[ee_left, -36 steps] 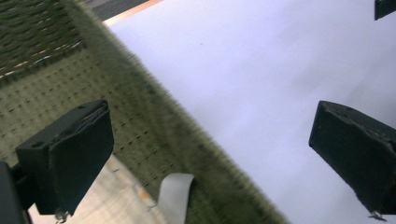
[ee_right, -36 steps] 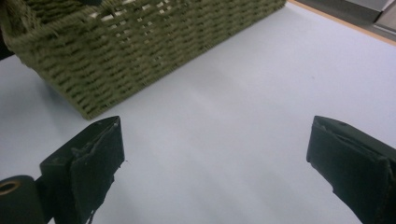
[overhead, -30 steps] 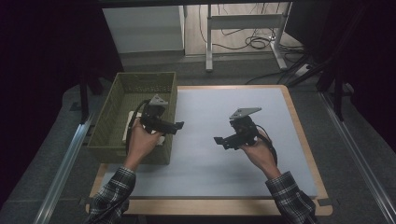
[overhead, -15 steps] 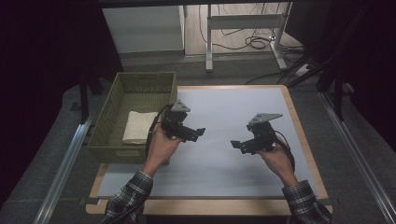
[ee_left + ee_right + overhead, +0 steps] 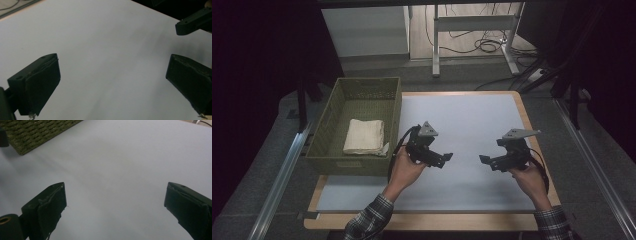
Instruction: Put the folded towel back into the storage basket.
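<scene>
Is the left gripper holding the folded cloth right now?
No, the left gripper hangs open over the white mat; the folded cloth lies in the basket.

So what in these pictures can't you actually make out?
- Folded cream cloth in the green woven basket: high view, its lower edge sits behind the basket's near wall, and its weave is too small to read.
- Left gripper and right gripper: high view, the jaw pads are too small and dark to see.
- Basket: right gripper view, cut off by the top edge, so its inside is unseen.
</scene>
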Demonstrator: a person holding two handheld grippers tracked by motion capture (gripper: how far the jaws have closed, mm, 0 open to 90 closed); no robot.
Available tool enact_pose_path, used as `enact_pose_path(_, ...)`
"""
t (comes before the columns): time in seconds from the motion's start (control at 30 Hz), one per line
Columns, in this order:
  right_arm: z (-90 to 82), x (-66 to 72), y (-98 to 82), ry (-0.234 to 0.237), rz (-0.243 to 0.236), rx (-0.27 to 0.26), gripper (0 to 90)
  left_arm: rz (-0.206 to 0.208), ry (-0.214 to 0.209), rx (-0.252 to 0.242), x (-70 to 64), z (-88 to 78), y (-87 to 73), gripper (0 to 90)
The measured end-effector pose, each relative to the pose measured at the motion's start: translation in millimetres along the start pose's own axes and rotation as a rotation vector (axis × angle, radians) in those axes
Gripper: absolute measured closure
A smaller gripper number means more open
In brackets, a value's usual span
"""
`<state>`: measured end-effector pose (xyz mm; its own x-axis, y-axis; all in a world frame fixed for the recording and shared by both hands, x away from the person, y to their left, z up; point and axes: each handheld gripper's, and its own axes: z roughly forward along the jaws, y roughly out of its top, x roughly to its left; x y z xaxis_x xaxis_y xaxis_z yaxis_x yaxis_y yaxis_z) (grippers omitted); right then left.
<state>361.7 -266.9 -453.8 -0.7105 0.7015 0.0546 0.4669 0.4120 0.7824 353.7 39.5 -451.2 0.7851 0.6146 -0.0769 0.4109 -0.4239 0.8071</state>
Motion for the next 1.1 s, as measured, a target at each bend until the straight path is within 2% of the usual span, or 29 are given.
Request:
enact_pose_path(0.3, 2.1, 0.6, -29.2, 0.001, 0.013, 0.024, 4.2, 0.000, 0.022, 0.037, -9.3, 10.2, -33.0, 0.0)
enact_pose_path(0.53, 5.6, 3.2, -51.2, -0.009, 0.013, 0.038, 4.2, -0.035, 0.035, 0.066, -9.5, 10.0, -64.6, 0.0)
enact_pose_path(0.8, 9.6, 4.3, -71.0, -0.017, 0.012, 0.067, 4.2, -0.049, 0.052, 0.101, -12.0, 6.1, -88.9, 0.0)
enact_pose_path(1.03, 18.0, 4.3, -82.7, -0.033, 0.005, 0.100, 4.0, -0.060, 0.077, 0.168, -9.3, 12.0, -106.8, 0.0)
enact_pose_path(1.1, 18.2, 5.6, -83.4, -0.043, -0.006, 0.097, 4.1, -0.053, 0.090, 0.162, -9.4, 12.2, -108.9, 0.3)
